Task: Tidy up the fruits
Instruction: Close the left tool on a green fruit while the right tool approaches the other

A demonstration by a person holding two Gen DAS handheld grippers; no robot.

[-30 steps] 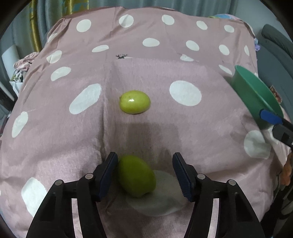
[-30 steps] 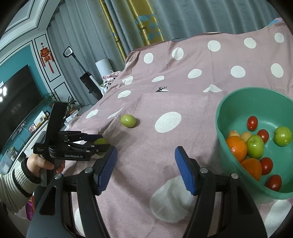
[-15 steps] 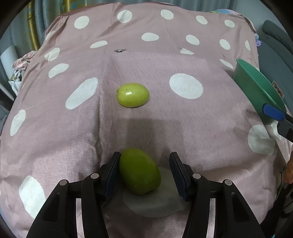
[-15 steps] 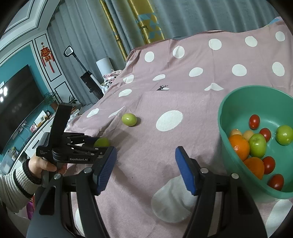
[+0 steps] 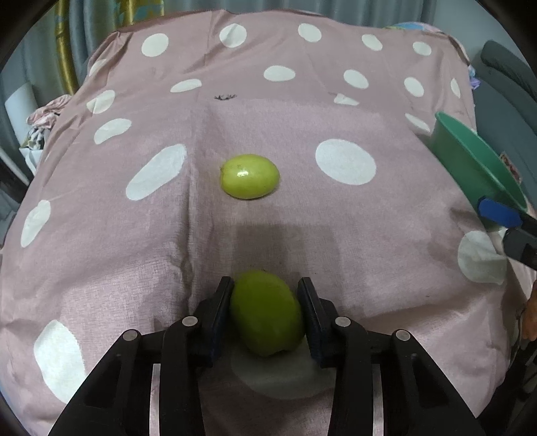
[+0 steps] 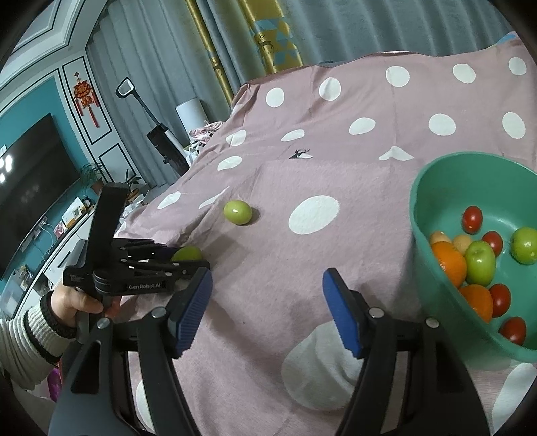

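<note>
Two fingers [image 5: 224, 302] pinch smooth oval fruit [image 5: 266, 312], seemingly.

- Grey curtains [image 6: 352, 30] with a gold-patterned strip [image 6: 272, 33] hung at the top of the frame.
- A teal wall [image 6: 30, 110] at left carried a dark television [image 6: 30, 174] and a red knot ornament [image 6: 85, 97].
- A pink, white-dotted cloth [image 5: 268, 117] covered the surface.

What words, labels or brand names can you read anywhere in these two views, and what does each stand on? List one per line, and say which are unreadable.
"GenRobot.AI": white print on the black body of the left gripper, seen in the right wrist view.
Red hanging ornament on the wall: any characters on it are too small to read.
Left wrist view: no readable text.
</note>
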